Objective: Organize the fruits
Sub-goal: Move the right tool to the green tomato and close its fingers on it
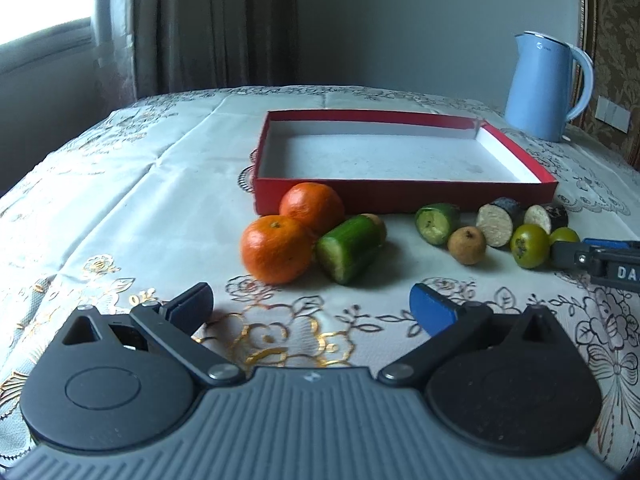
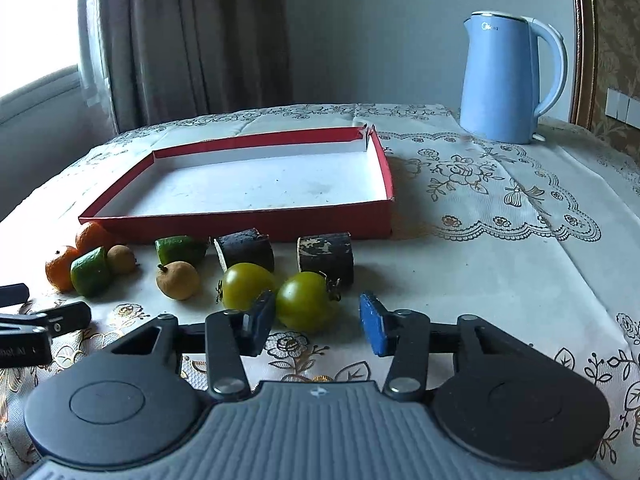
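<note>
- Red shallow box (image 2: 248, 228) lies flat on the embroidered tablecloth (image 2: 500, 248), long axis running left to right, with the fruit in a row along its near wall.
- Right gripper (image 2: 316, 322) has its jaws part-closed around the right green tomato (image 2: 306, 300); the left pad touches it, the right pad stands apart.
- Left gripper (image 1: 312, 308) has its jaws spread wide, nothing between them, near the two oranges (image 1: 276, 254).

Dim; window (image 1: 44, 36) glare left, fisheye edges.
</note>
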Motion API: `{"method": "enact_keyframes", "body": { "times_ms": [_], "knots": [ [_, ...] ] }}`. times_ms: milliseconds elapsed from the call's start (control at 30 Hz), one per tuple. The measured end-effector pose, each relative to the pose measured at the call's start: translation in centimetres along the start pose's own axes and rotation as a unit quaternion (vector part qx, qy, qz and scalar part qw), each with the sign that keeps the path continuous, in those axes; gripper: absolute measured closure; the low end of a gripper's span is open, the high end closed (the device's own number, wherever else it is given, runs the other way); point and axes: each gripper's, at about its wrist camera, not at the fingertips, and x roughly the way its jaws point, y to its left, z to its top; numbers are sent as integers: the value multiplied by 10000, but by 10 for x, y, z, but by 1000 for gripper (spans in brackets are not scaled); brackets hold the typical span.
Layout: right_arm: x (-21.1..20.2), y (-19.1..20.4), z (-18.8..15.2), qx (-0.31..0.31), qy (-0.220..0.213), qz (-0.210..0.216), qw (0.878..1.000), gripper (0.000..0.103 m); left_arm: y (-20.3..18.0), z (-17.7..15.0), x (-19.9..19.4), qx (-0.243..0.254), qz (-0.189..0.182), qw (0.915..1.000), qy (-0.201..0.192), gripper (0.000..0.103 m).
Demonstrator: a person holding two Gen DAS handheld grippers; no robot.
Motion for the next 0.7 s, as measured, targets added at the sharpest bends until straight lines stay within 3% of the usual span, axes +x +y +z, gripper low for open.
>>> {"method": "enact_keyframes", "body": {
  "times_ms": [200, 333, 433, 700],
  "knots": [
    [-1, 0, -1, 5, 27, 9, 10000, 56, 0, 2, 0, 155, -17, 9998, -113, 0],
    [-2, 0, -1, 12, 28, -4, 10000, 57, 10, 8, 6, 297, 230, 9992, -164, 0],
    [-1, -1, -1, 71, 41, 16, 10000, 56, 31, 15, 14, 181, -84, 9998, 66, 0],
    [0, 0, 1, 54, 42, -9, 10000, 56, 42, 25, 27, 901, -805, 9925, 167, 0]
  ]
}}
